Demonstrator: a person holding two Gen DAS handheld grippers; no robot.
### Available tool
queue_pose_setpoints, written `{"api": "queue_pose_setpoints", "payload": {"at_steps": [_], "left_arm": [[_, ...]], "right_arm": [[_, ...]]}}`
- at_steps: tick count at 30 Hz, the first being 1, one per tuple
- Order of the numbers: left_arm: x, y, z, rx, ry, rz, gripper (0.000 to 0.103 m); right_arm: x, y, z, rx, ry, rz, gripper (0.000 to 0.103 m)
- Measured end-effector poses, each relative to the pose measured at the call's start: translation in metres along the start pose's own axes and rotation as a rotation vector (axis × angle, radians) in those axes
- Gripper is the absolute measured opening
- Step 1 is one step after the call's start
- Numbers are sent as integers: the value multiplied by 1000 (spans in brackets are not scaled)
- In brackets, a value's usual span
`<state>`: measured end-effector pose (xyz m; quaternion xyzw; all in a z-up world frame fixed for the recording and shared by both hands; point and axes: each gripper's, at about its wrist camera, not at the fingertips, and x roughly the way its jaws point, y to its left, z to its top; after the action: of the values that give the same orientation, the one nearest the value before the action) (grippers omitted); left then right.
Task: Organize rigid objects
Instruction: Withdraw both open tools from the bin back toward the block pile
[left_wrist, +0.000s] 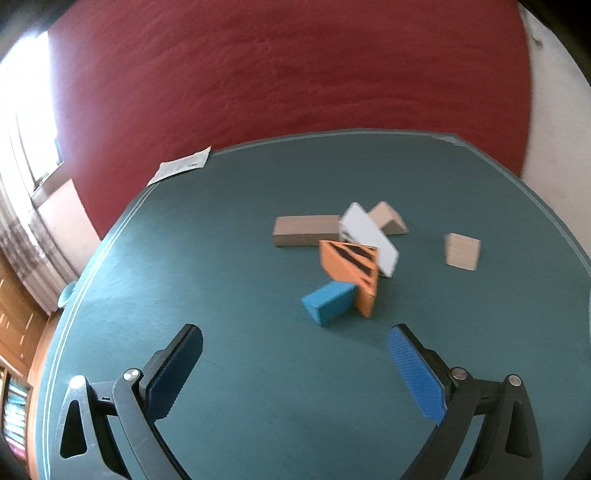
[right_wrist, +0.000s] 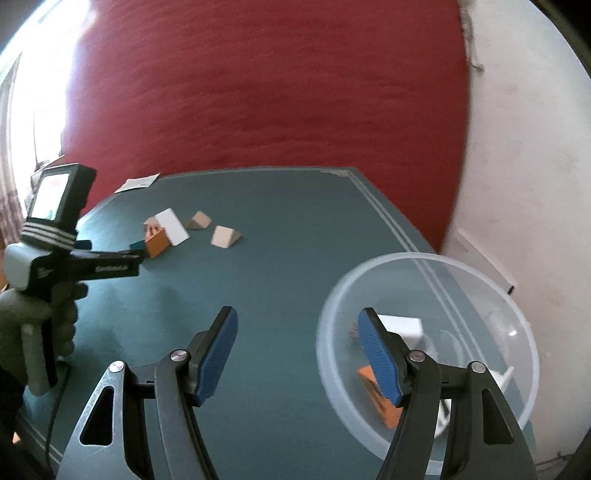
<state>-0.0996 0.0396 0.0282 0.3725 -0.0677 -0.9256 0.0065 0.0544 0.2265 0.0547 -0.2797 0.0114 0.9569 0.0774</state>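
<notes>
- Left claw (left_wrist: 295, 354) — fingers wide apart, empty, above the green table (left_wrist: 221, 258), facing the block pile: blue block (left_wrist: 327, 301) touching the orange block (left_wrist: 351, 269).
- Right claw (right_wrist: 297, 345) — apart, empty, beside the clear bowl (right_wrist: 517, 314) holding an orange piece (right_wrist: 384, 402).

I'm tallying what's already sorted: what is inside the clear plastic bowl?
The clear plastic bowl holds an orange block and a white block, plus some white pieces I can't identify. The right gripper's finger covers part of the contents.
</notes>
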Motion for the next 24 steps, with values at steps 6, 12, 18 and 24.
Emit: {"api": "queue_pose_setpoints", "payload": {"at_steps": [6, 12, 18, 24], "left_arm": [[18, 11, 7, -19, 29, 18, 102], [28, 12, 14, -24, 57, -16, 101], [36, 19, 14, -60, 98, -27, 95], [35, 33, 10, -84, 108, 4, 95]], "right_arm": [[12, 15, 8, 0, 38, 74, 69], [23, 34, 13, -18, 54, 115, 69], [38, 46, 17, -3, 89, 157, 69], [49, 50, 17, 0, 102, 166, 69]]}}
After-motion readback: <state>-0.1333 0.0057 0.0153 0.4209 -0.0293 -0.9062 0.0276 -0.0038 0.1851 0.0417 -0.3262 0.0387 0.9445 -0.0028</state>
